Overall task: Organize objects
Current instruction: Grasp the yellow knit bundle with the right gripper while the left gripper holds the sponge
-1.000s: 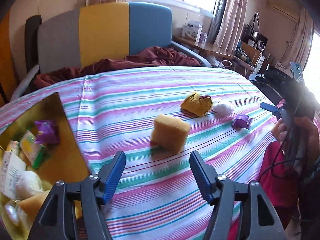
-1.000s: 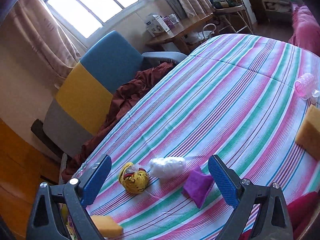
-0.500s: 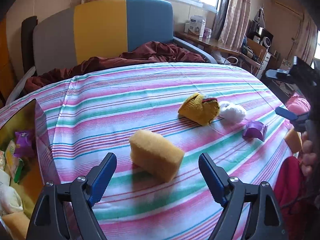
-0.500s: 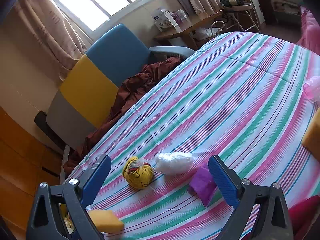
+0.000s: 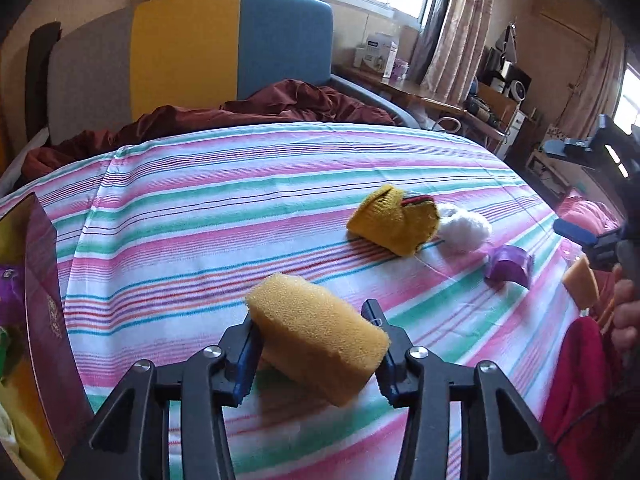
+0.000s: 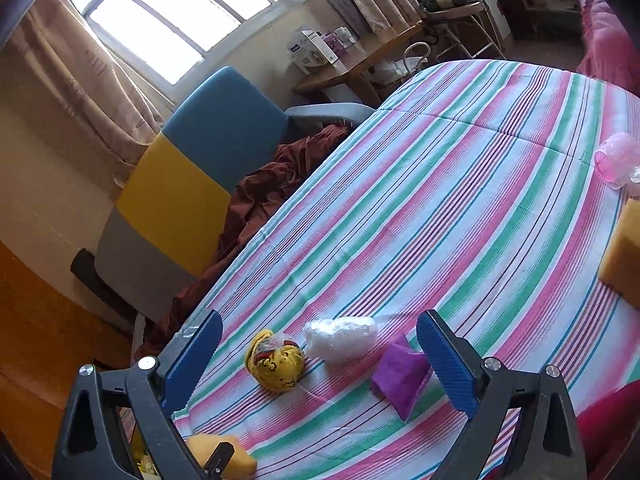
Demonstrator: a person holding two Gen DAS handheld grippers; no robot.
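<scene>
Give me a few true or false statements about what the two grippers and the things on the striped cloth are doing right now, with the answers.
1. The left gripper is closed on the yellow sponge. True.
2. The right gripper holds the purple packet. False: it is open and holds nothing; the packet lies on the striped cloth.
3. The white bundle lies between the yellow knitted toy and the purple packet. True.
4. The pink plastic item sits on the blue and yellow chair. False: it is on the cloth.
</scene>
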